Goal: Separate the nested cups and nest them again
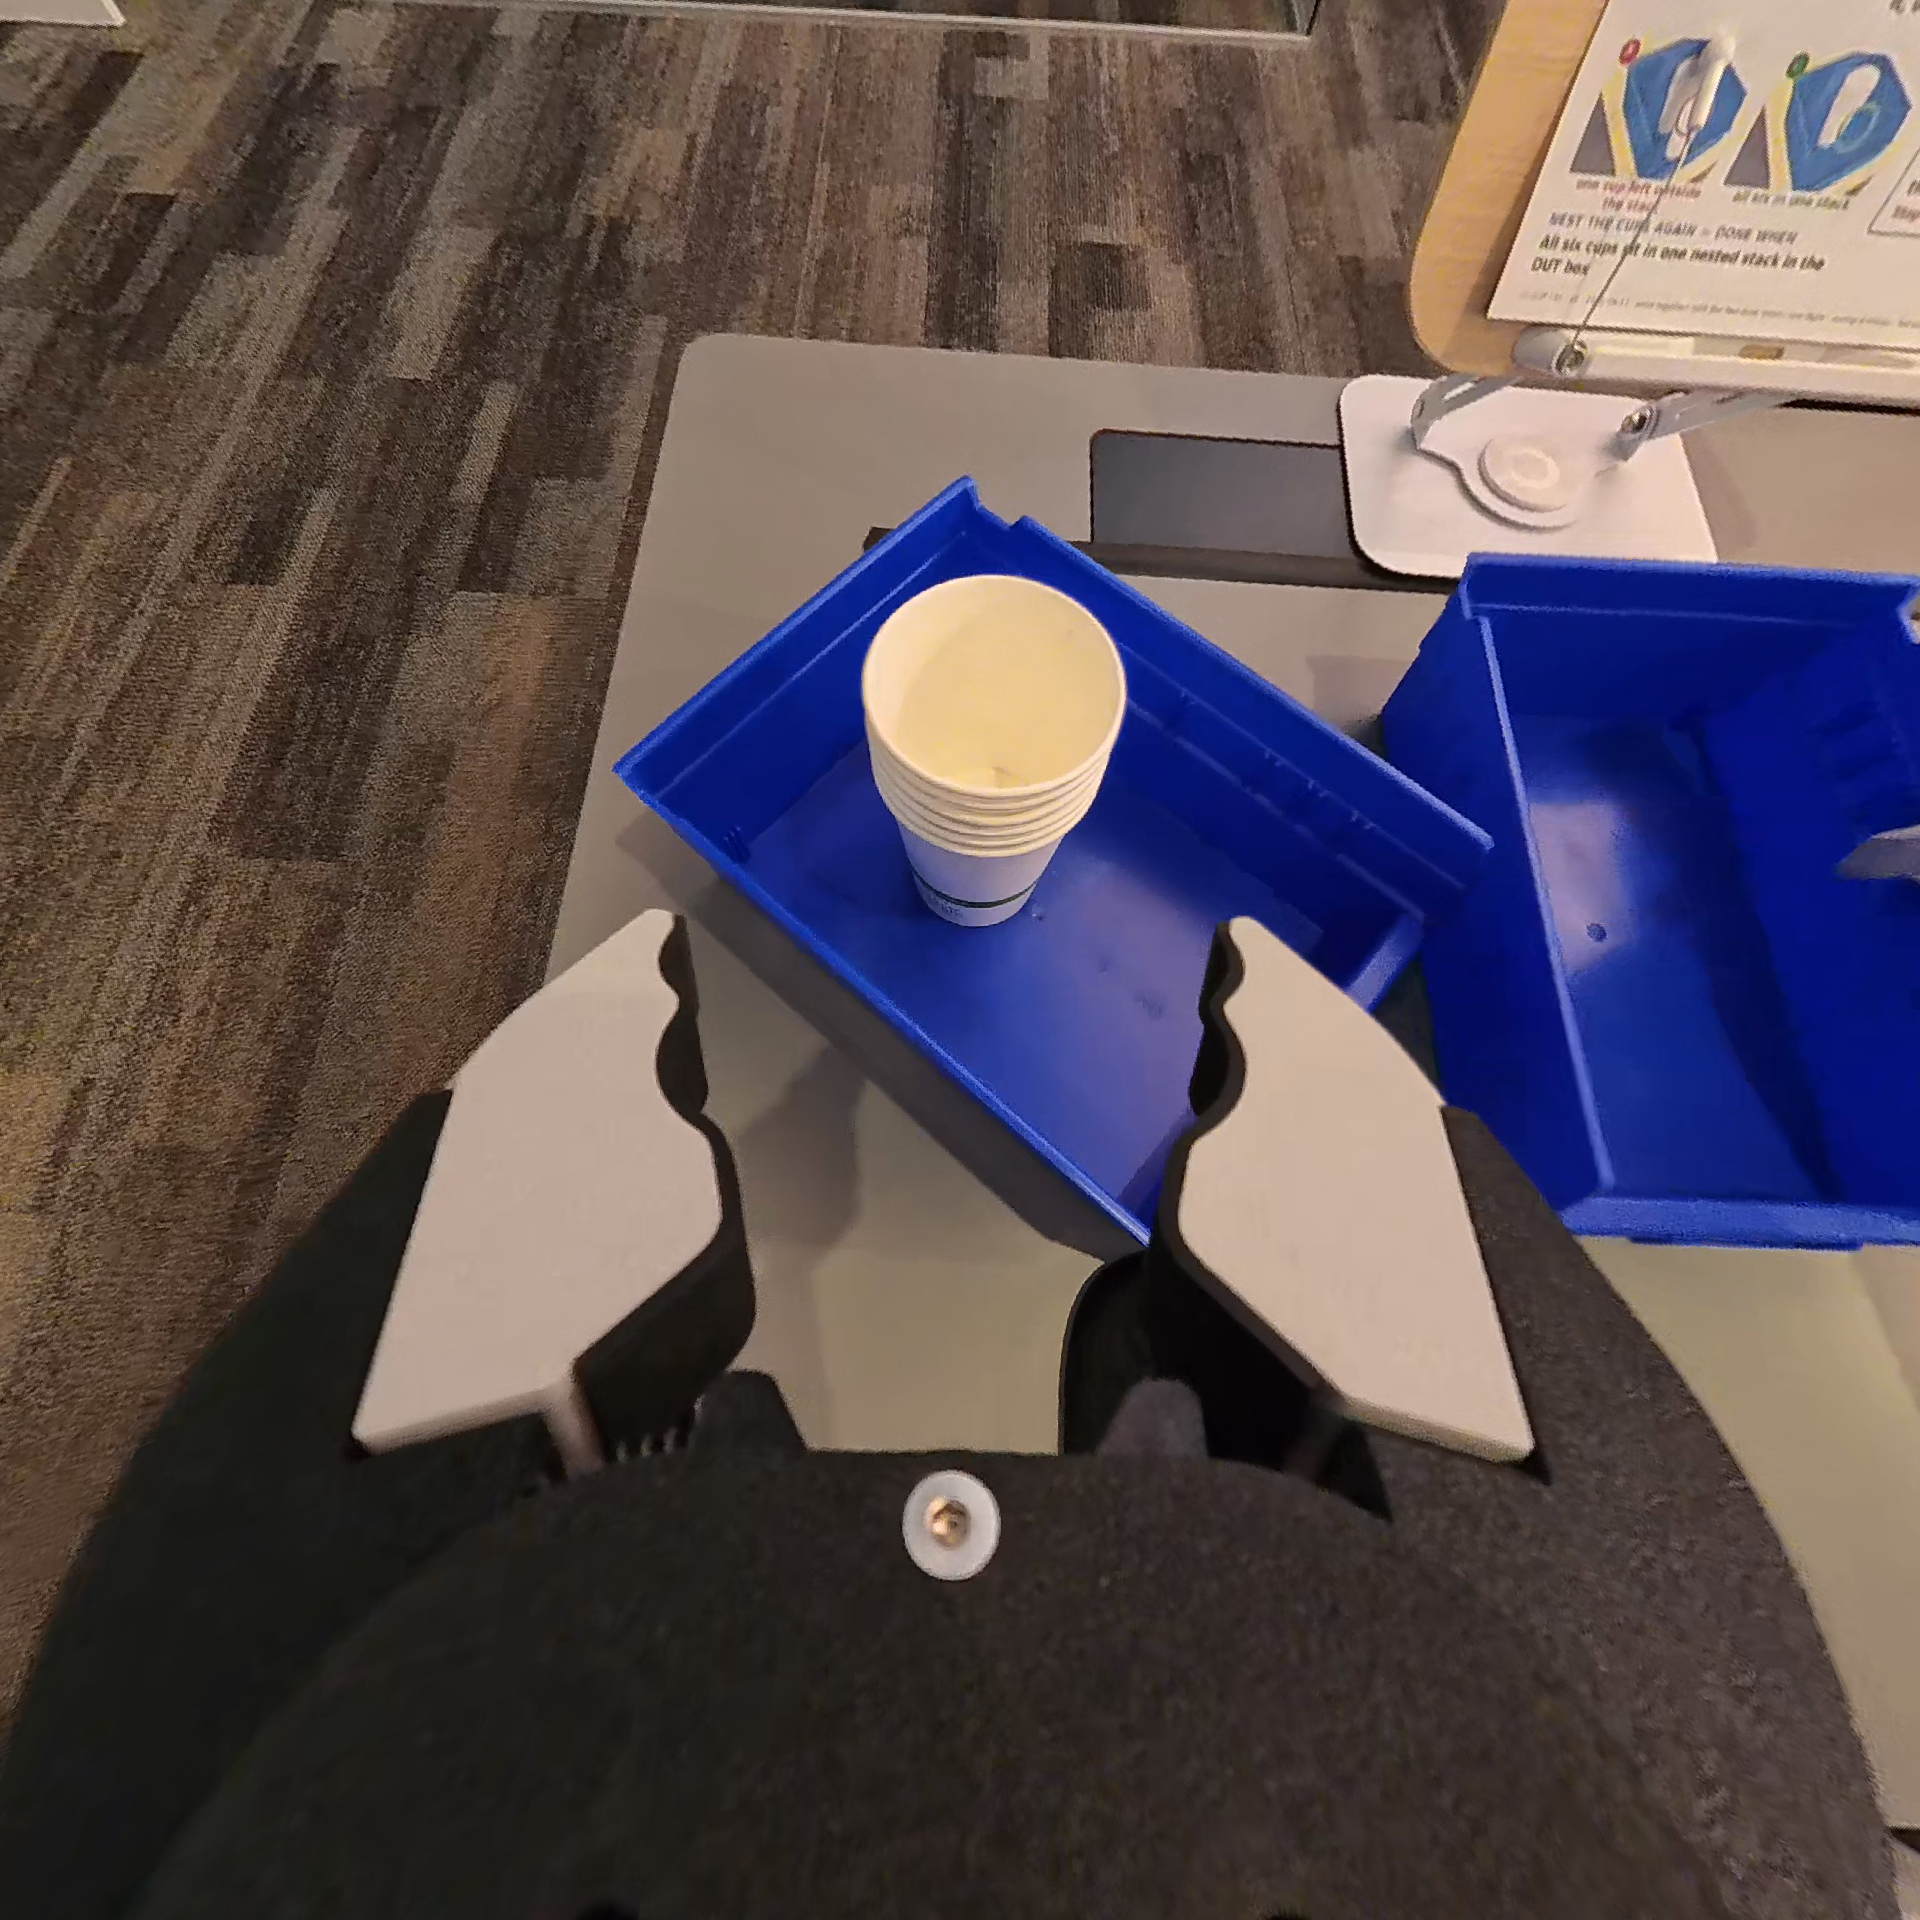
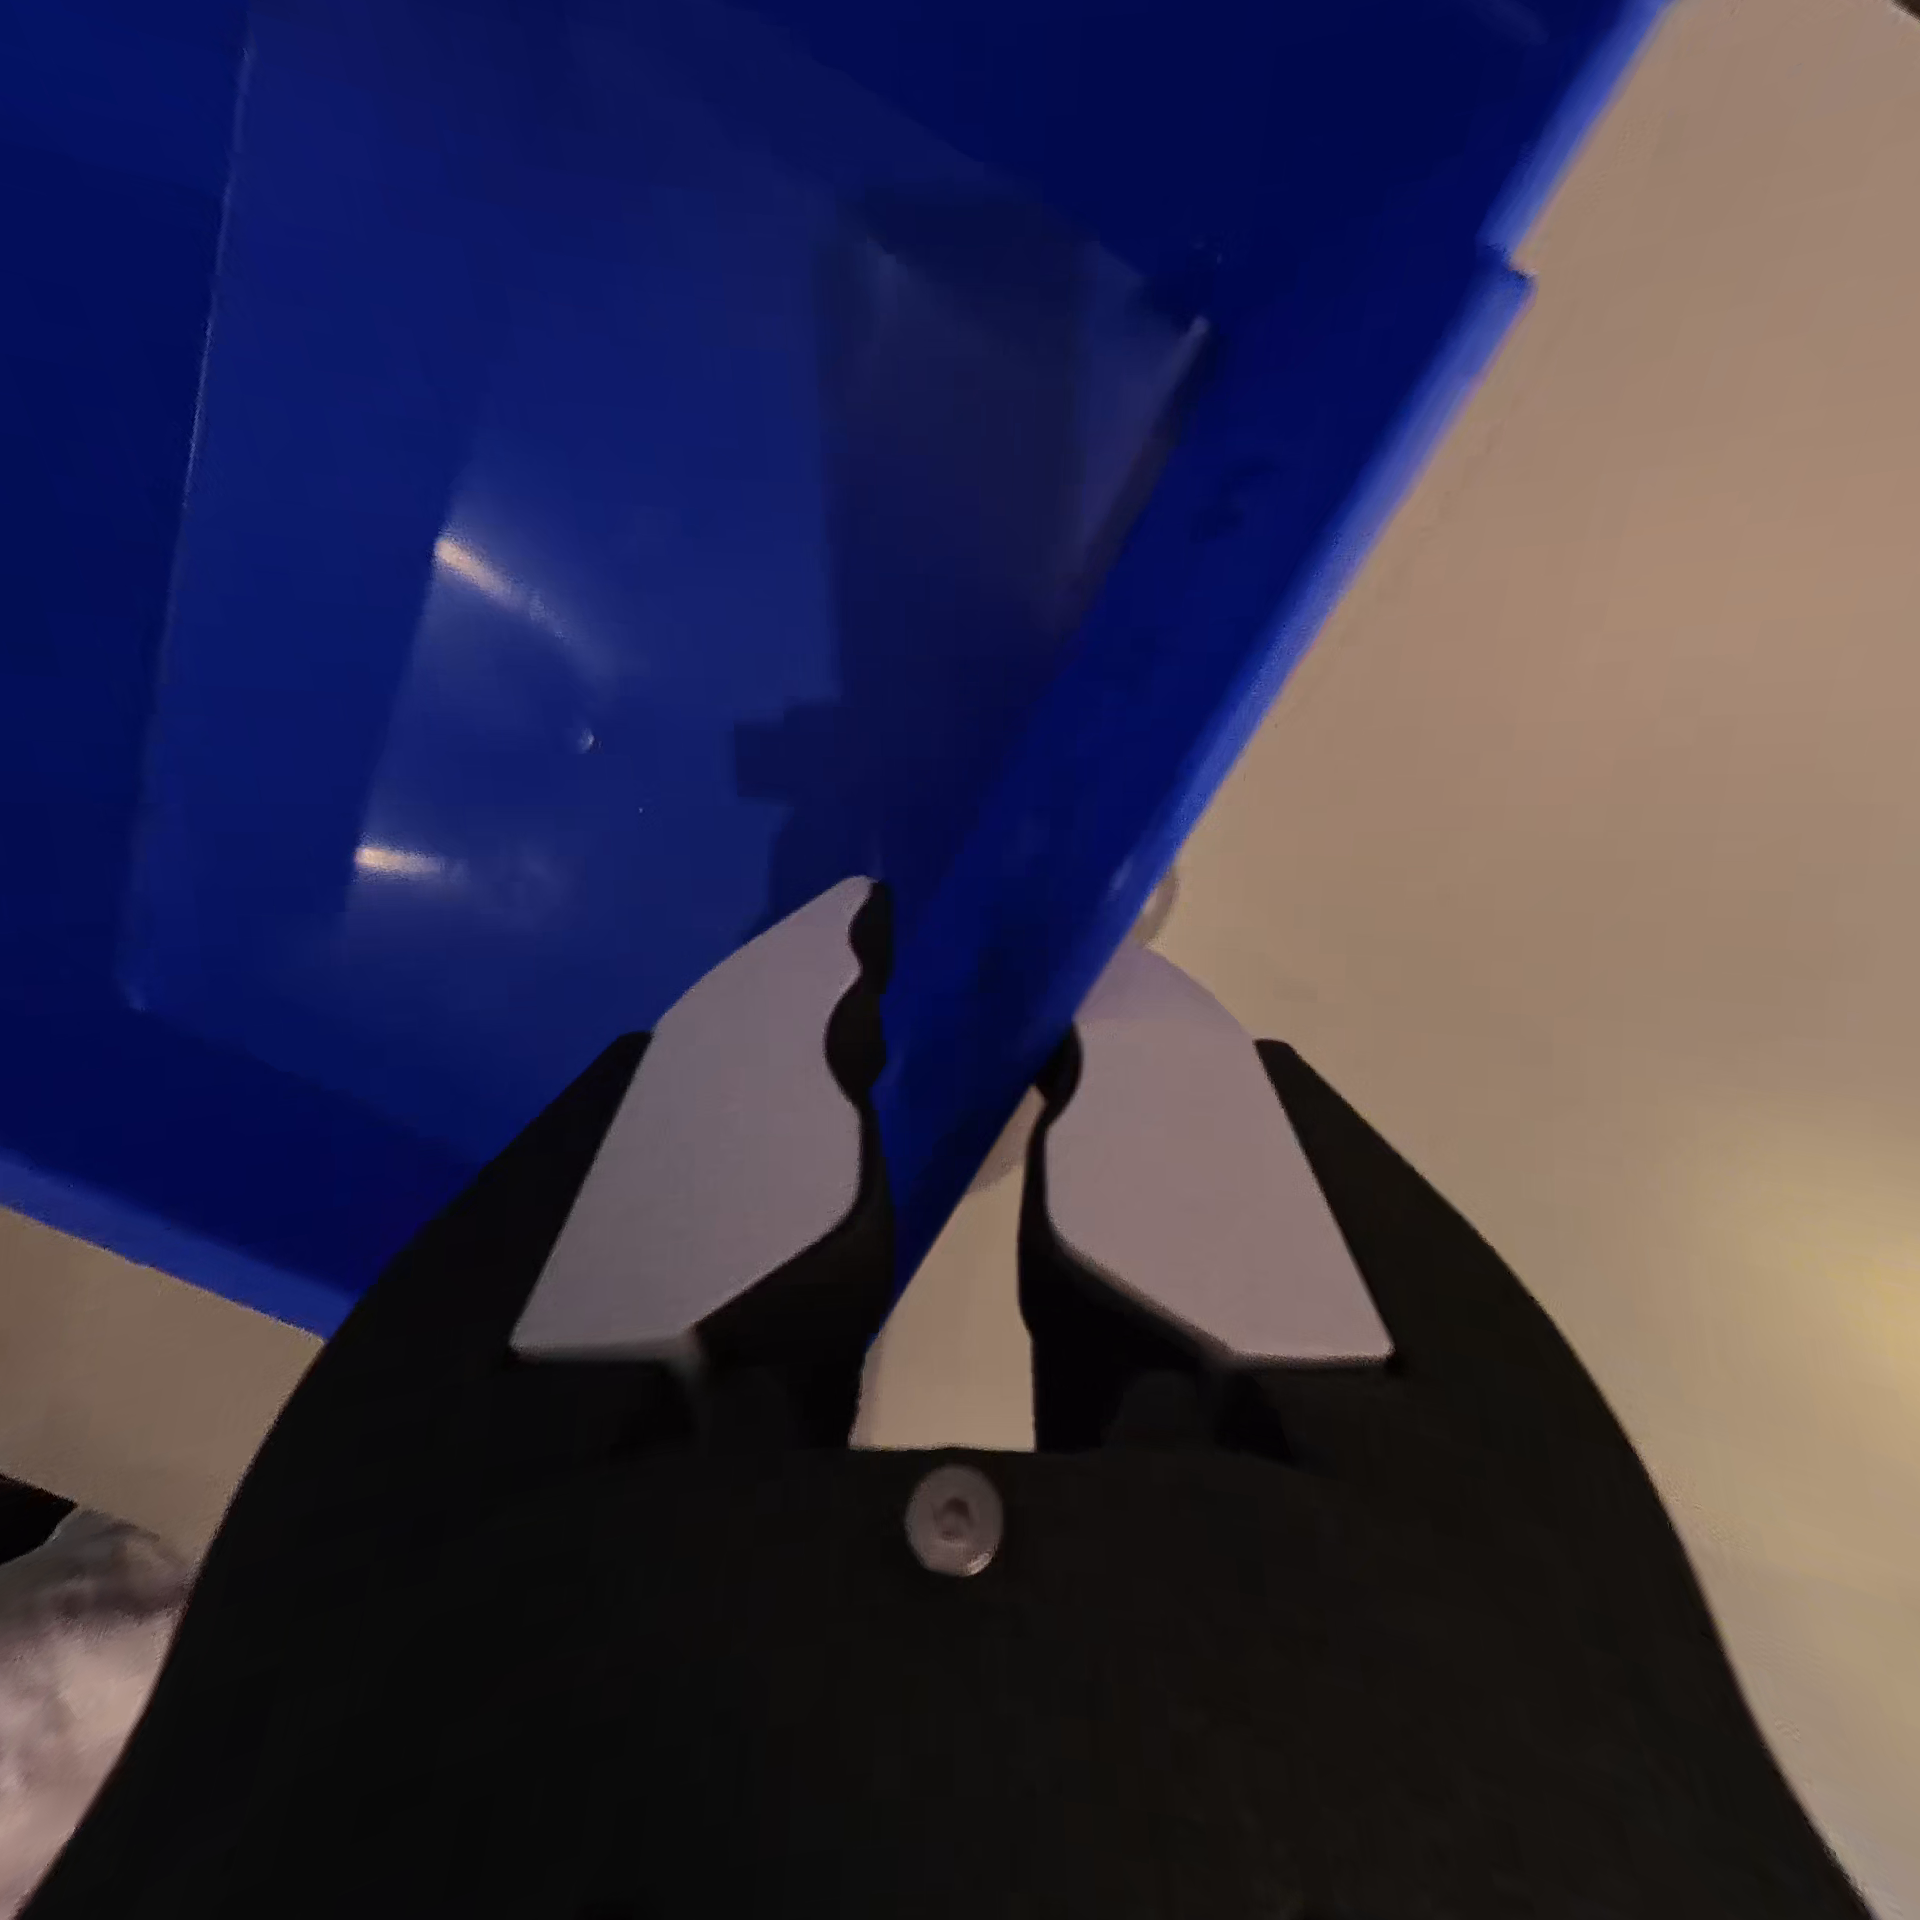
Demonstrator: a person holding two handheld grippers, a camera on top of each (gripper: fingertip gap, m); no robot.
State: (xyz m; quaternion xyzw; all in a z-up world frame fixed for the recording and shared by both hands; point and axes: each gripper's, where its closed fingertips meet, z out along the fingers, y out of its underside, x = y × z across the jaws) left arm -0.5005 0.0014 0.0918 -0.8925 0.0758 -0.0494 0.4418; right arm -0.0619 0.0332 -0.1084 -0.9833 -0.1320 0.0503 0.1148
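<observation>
Surface: grey table point(image 1: 790, 436) over brown patterned carpet point(image 1: 312, 520); table's left edge runs close along the left bin.
Cup stack: nested white paper cups point(image 1: 987, 748), upright on the floor of the left blue bin point(image 1: 727, 727), toward its far-left end.
Left gripper point(image 1: 951, 956): fingers spread wide, nothing between them; hangs above the bin's near corner. Stack sits at 12 o'clock from the tips, a little apart.
Left bin room: floor bare from 3 to 6 o'clock of the stack; far wall stands close behind the cups.
Right bin point(image 1: 1662, 935): blue, at 3 o'clock of the left bin, near corners almost touching; no cups visible on the floor that shows.
Right gripper point(image 2: 977, 997): clamped on the side wall of the right bin point(image 2: 623, 520), one finger inside, one outside. Its tip point(image 1: 1886, 857) shows at the left view's right edge.
Right side room: bare tan table point(image 2: 1558, 831) at 3 o'clock of the held wall.
Far end: instruction sheet on a stand point(image 1: 1704, 177) at 1 o'clock, well apart from both bins.
</observation>
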